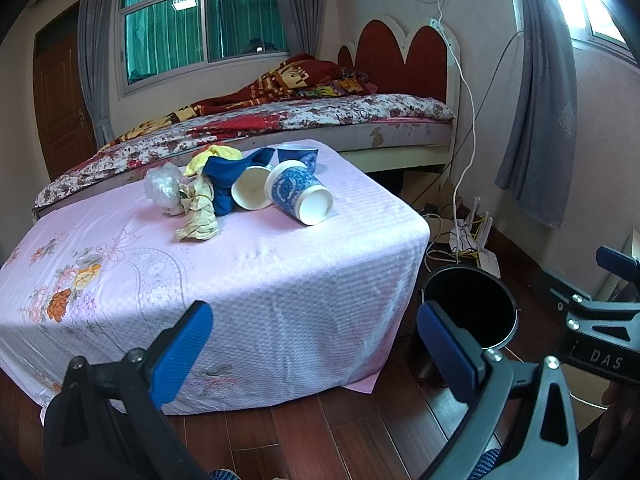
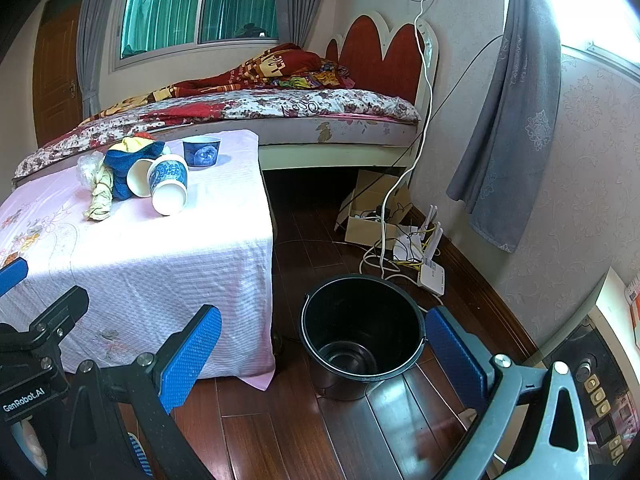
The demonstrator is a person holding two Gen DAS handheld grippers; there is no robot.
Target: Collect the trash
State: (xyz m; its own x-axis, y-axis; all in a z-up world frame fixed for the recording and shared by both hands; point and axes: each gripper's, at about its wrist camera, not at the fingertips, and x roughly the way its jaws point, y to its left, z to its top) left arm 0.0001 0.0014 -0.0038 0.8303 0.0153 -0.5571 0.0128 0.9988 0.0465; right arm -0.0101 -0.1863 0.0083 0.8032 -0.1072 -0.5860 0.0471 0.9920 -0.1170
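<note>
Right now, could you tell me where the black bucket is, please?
The bucket stands upright on the wooden floor, just right of the pink-covered table, with the tangle of cables behind it by the wall.

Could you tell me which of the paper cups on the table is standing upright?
The dark blue cup at the back, nearest the bed; the other two cups lie tipped over.

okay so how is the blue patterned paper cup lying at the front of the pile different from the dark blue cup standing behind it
The front patterned cup lies on its side, its white base facing the cameras; the dark blue cup stands upright, mouth up. The front cup is paler blue with a white pattern and looks taller; the dark blue cup is darker and squatter. The front cup touches another tipped cup; the dark one stands apart. Both sit on the pink cloth.
</note>
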